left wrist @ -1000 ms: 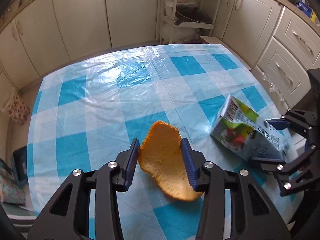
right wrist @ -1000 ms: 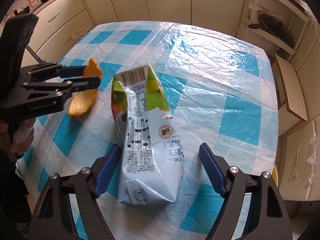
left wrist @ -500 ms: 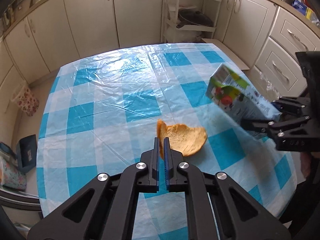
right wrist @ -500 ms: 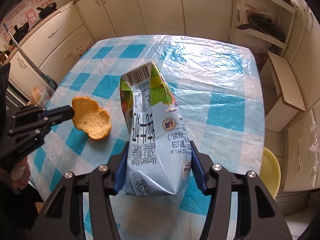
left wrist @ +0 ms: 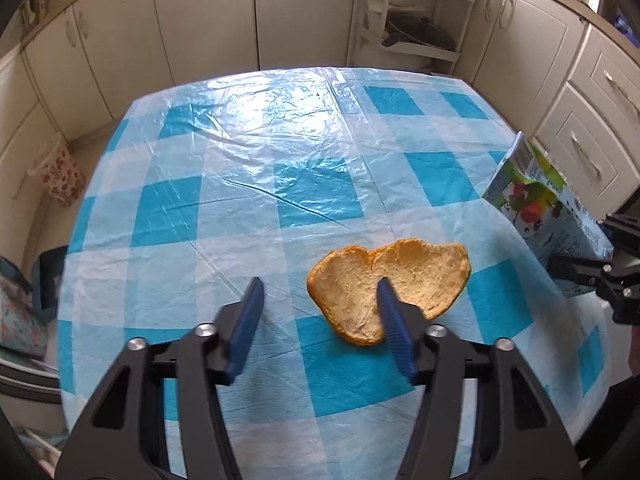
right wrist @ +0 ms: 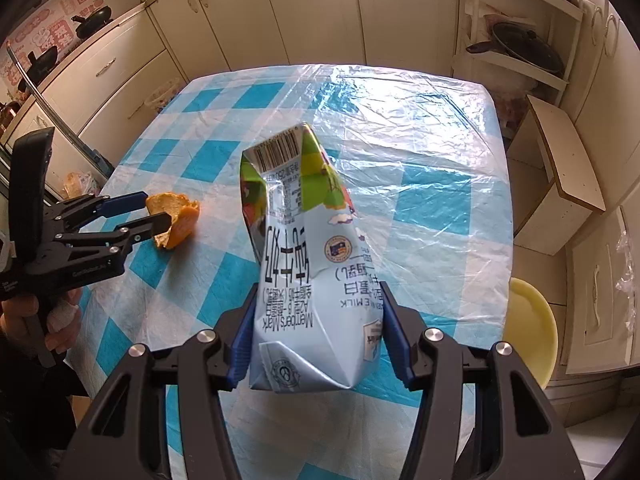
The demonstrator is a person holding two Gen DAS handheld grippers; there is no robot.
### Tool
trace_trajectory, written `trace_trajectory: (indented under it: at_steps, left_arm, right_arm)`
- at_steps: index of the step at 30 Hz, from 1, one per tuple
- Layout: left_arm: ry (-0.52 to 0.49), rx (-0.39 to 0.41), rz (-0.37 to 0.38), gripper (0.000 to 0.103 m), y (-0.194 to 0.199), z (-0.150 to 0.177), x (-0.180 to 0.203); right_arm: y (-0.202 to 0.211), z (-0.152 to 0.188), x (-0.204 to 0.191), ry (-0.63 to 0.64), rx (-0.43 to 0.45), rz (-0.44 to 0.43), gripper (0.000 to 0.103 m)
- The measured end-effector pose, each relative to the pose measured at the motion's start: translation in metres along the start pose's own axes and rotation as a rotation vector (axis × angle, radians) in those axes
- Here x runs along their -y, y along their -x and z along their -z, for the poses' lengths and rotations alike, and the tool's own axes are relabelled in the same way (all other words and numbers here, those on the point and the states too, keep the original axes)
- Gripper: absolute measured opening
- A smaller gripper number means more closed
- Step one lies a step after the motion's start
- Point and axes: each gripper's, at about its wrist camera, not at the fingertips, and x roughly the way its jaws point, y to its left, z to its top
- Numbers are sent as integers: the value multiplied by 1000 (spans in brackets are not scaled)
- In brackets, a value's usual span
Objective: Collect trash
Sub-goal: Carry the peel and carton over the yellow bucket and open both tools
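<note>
An orange peel [left wrist: 384, 284] lies on the blue-and-white checked tablecloth [left wrist: 260, 152], inner side up. My left gripper [left wrist: 318, 296] is open; its right finger overlaps the peel's left half and the left finger stands clear of it. The right wrist view shows the peel [right wrist: 176, 220] at the tips of the left gripper [right wrist: 154, 210]. My right gripper [right wrist: 316, 320] is shut on a crumpled milk carton [right wrist: 308, 264] and holds it above the table. The carton [left wrist: 544, 216] also shows at the right edge of the left wrist view.
A yellow bowl [right wrist: 532, 336] sits below the table's right edge. A small wooden stool [right wrist: 560, 176] stands further right. Cream cabinets [left wrist: 180, 20] ring the table. A floral bag [left wrist: 60, 176] sits on the floor at left. A shelf rack holds a pan [right wrist: 524, 48].
My left gripper was shut on the peel's edge and has opened; the peel now lies flat on the cloth. My right gripper closed on the carton and lifted it.
</note>
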Motion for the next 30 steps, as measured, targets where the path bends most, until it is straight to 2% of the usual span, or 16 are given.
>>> trace_trajectory:
  at_steps: [1, 2, 5, 13, 20, 24, 27, 30]
  left_arm:
    - [14, -9, 37, 22, -2, 0, 0]
    - [21, -8, 53, 13, -1, 0, 0]
    - [-6, 15, 57, 6, 7, -2, 10]
    - [-23, 109, 95, 5, 53, -12, 39]
    - [-85, 193, 201, 5, 91, -25, 115]
    - [-132, 191, 251, 5, 84, -35, 174]
    - [-161, 170, 278, 5, 67, -40, 216]
    - [-189, 142, 277, 5, 44, -41, 252]
  right_arm:
    - [0, 0, 0, -2, 2, -1, 55]
    - [1, 0, 1, -4, 6, -1, 55]
    - [6, 1, 8, -26, 22, 0, 55]
    - [34, 10, 47, -135, 81, 24, 55]
    - [58, 32, 114, -318, 103, 100, 55]
    - [51, 51, 151, -424, 68, 142, 55]
    - [39, 65, 176, -510, 36, 142, 55]
    - [31, 83, 212, -704, 34, 71, 58]
